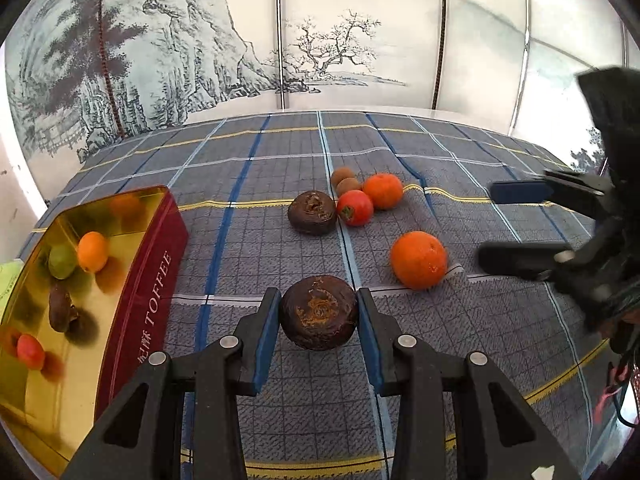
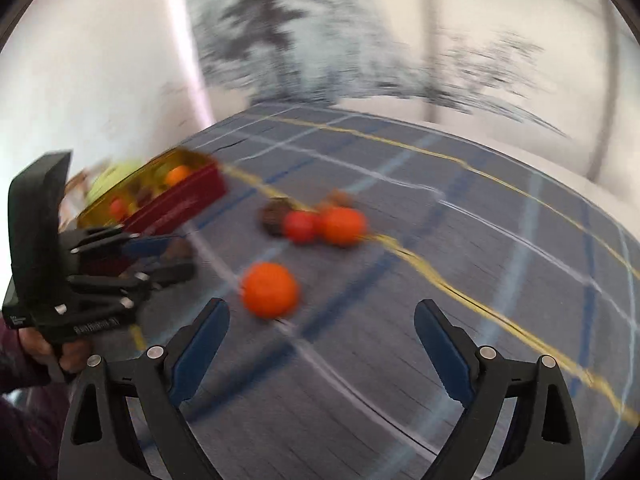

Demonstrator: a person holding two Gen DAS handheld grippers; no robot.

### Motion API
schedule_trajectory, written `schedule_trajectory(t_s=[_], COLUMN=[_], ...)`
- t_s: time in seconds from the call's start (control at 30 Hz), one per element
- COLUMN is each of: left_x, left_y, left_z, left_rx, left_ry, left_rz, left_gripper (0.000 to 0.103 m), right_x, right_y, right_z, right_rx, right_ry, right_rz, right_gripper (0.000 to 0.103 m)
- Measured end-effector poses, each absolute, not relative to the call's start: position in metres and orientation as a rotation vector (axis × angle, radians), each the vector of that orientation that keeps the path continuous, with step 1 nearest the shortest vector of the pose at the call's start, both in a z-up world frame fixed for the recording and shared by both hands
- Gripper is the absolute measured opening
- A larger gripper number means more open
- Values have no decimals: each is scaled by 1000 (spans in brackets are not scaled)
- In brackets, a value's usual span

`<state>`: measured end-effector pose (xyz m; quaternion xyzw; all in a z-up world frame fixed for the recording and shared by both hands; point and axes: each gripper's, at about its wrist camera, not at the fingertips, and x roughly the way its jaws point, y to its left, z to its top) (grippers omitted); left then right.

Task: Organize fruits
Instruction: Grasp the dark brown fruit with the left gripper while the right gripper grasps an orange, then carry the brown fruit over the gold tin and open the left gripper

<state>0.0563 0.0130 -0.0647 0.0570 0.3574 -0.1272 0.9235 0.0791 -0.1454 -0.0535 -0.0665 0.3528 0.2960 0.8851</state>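
My left gripper [image 1: 318, 320] is shut on a dark brown round fruit [image 1: 319, 312], just above or on the plaid cloth. A red toffee tin [image 1: 152, 264] with a gold inside stands to its left and holds several small fruits. Ahead lie an orange [image 1: 418, 260], a second dark fruit [image 1: 312, 213], a red fruit [image 1: 355, 208], a tangerine [image 1: 383, 191] and two small brown fruits [image 1: 344, 181]. My right gripper [image 2: 322, 320] is open and empty, with the orange [image 2: 270, 289] just ahead of it; it also shows in the left wrist view [image 1: 516, 226]. The right wrist view is blurred.
The blue-grey plaid cloth [image 1: 460, 360] covers the table. A painted landscape screen [image 1: 200, 48] stands behind it. A pale green object [image 1: 10, 284] lies left of the tin. The left gripper and hand show in the right wrist view [image 2: 160, 256].
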Motion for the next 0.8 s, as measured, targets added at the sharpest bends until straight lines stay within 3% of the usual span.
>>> schedule_trajectory(t_s=[0.27,0.33,0.43,0.8], left_x=[57,57,57,58], left_y=[18,18,17,19], left_z=[-65,-65,-66,-67], left_rx=[94,99,105,94], left_ry=[740,740,741,744], left_rz=[-260,-261,-259,-230], left_gripper=[34,34,34,34], right_x=[102,107,110,105], right_y=[-105,-102,-99,-99], right_z=[-79,-86,-91,-91], right_rx=[-258,-259,-253,-236], right_ry=[791,814,831,833], right_rz=[673,683,691,672], right_gripper=[78,69,41,41])
